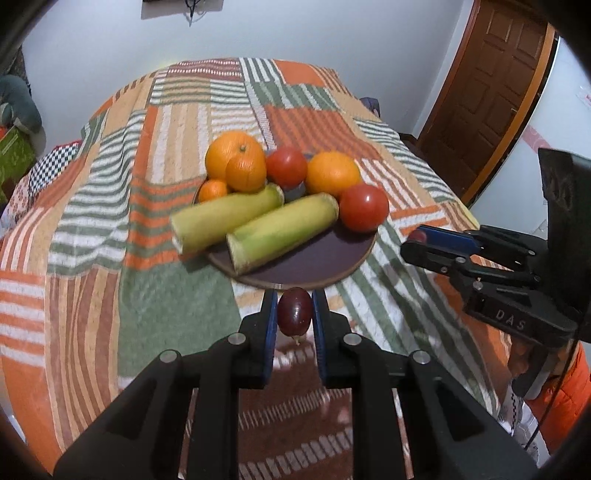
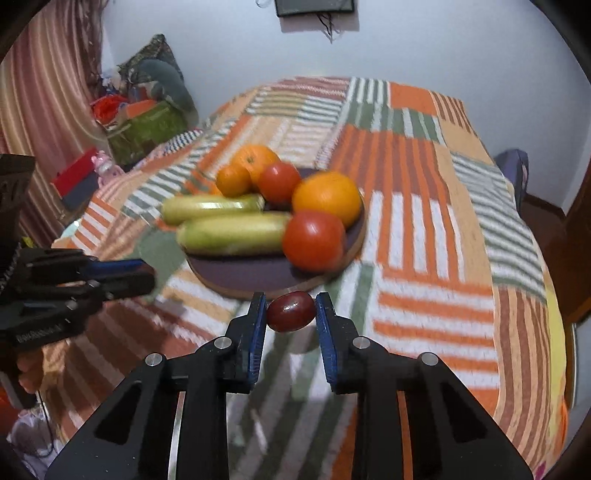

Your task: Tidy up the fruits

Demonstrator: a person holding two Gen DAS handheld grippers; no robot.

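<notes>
You held a dark grape [image 1: 294, 312], long axis upright, in the closed left gripper [image 1: 294, 314] and a second grape [image 2: 291, 311], lying crosswise, in the right gripper [image 2: 291, 312], both just short of the plate [image 1: 314, 258].

You face a bed [image 1: 110, 221] covered by a patchwork spread [image 2: 424, 229] of orange, green and white stripes. Behind it stands a plain pale wall [image 1: 332, 33], evenly lit, with a dark frame [image 2: 314, 6] at the top edge. A brown panelled door [image 1: 495, 85] fills the upper right of the left view. A striped curtain [image 2: 44, 85] and heaped bags [image 2: 147, 122] occupy the right view's upper left.
</notes>
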